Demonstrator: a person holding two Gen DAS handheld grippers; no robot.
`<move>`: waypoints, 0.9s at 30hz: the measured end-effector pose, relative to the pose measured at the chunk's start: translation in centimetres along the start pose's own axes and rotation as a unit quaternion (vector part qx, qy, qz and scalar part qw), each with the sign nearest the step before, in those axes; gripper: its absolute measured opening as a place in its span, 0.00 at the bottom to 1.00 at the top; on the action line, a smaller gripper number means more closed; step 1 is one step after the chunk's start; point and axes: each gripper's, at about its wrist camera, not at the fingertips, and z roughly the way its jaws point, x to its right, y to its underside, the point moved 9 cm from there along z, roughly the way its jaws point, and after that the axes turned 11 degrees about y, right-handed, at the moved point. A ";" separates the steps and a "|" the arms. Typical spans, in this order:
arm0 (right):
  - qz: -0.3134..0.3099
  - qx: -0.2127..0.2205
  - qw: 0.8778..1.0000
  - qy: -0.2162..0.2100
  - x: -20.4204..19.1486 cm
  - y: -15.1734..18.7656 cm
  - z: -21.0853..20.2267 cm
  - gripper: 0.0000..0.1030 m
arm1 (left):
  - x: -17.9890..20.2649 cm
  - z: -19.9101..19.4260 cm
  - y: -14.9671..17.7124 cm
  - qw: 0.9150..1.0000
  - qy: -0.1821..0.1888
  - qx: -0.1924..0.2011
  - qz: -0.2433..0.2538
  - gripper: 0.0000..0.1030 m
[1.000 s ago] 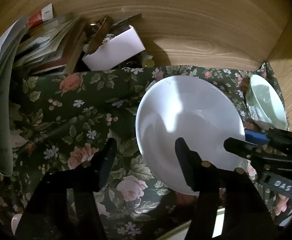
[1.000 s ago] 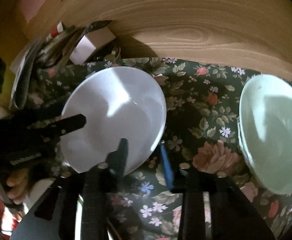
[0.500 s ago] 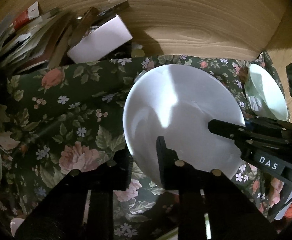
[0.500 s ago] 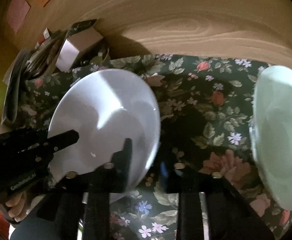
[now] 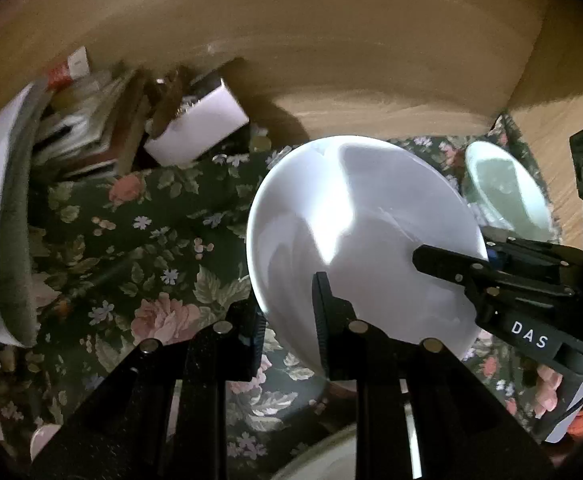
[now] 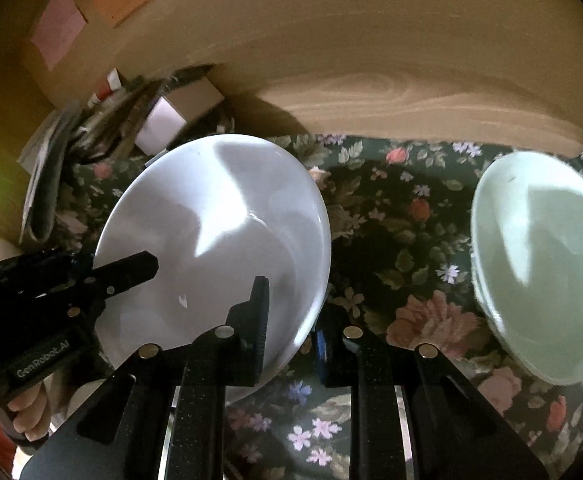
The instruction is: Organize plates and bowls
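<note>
A large white plate (image 5: 363, 232) is held between both grippers above the floral cloth; it also shows in the right wrist view (image 6: 215, 240). My left gripper (image 5: 289, 312) is shut on its left rim. My right gripper (image 6: 291, 312) is shut on its right rim, and shows in the left wrist view (image 5: 451, 262) at the plate's right side. A pale green bowl (image 6: 539, 264) stands on the cloth to the right, apart from the plate; it shows small in the left wrist view (image 5: 503, 192).
A floral cloth (image 6: 395, 216) covers the table. A wooden wall (image 6: 371, 92) runs along the back. A white box (image 5: 199, 128) and a stack of books and papers (image 5: 83, 132) crowd the back left corner. Another pale dish rim (image 5: 323, 456) shows below the left gripper.
The left gripper has closed from wide open onto the plate's left rim. The plate has risen and tilted, held by both grippers. The view has pulled back slightly.
</note>
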 end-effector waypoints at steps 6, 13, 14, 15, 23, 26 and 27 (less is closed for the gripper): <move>-0.003 0.028 1.000 0.001 -0.3 -0.3 -2.6 0.17 | 0.6 -2.8 0.1 1.000 0.011 0.027 -0.001 0.21; -0.012 0.045 0.999 -0.001 -1.3 0.2 -5.2 0.17 | 0.7 -5.9 1.0 0.999 0.013 0.049 -0.009 0.21; -0.014 0.047 0.999 -0.002 -1.5 0.4 -5.4 0.17 | 0.7 -6.3 1.2 0.999 0.014 0.052 -0.010 0.21; -0.015 0.048 0.999 -0.003 -1.8 0.5 -5.8 0.17 | 0.7 -6.6 1.3 0.998 0.014 0.054 -0.011 0.21; -0.030 0.058 0.998 -0.010 -4.1 1.5 -7.4 0.17 | 0.5 -9.5 3.2 0.997 0.010 0.070 -0.023 0.21; -0.036 0.061 0.997 -0.016 -5.2 1.9 -8.1 0.17 | 0.2 -10.7 4.1 0.997 0.007 0.076 -0.028 0.21; -0.037 0.062 0.997 -0.017 -5.6 2.0 -8.2 0.17 | 0.1 -11.0 4.3 0.996 0.006 0.078 -0.030 0.21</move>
